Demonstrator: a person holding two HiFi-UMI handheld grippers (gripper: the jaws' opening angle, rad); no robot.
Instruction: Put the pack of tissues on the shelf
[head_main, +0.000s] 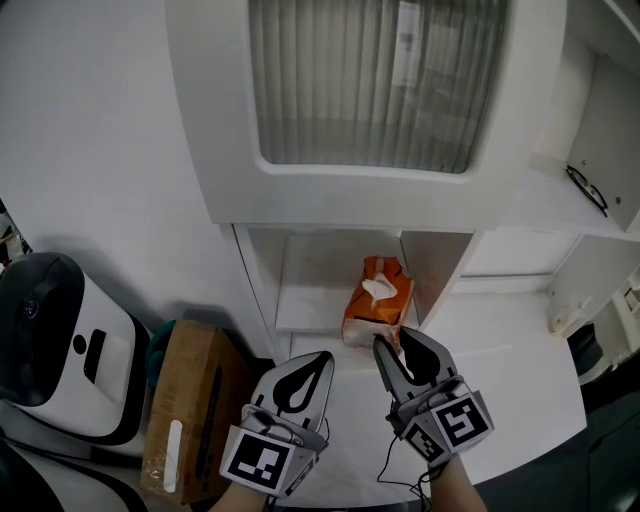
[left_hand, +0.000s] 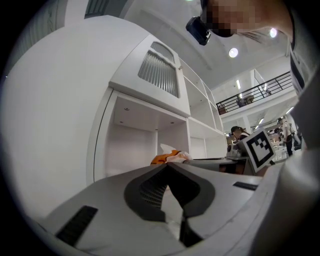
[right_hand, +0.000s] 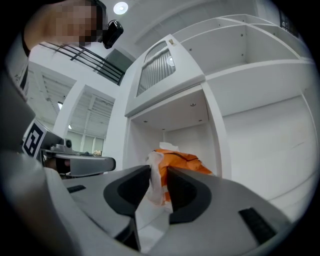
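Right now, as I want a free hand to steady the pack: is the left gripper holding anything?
No, the left gripper has its jaws closed together, tip against tip, with nothing between them.

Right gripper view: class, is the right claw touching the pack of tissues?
Touching. The right gripper view shows the pack of tissues pinched between the two jaws of the right claw, with no gap on either side.

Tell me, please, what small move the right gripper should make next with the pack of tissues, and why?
Probably ease the right gripper slightly deeper before letting go. Its jaws appear closed on the near end of the pack of tissues. The pack is inside the shelf compartment but seems to sit at its front edge, so releasing now could leave it overhanging.
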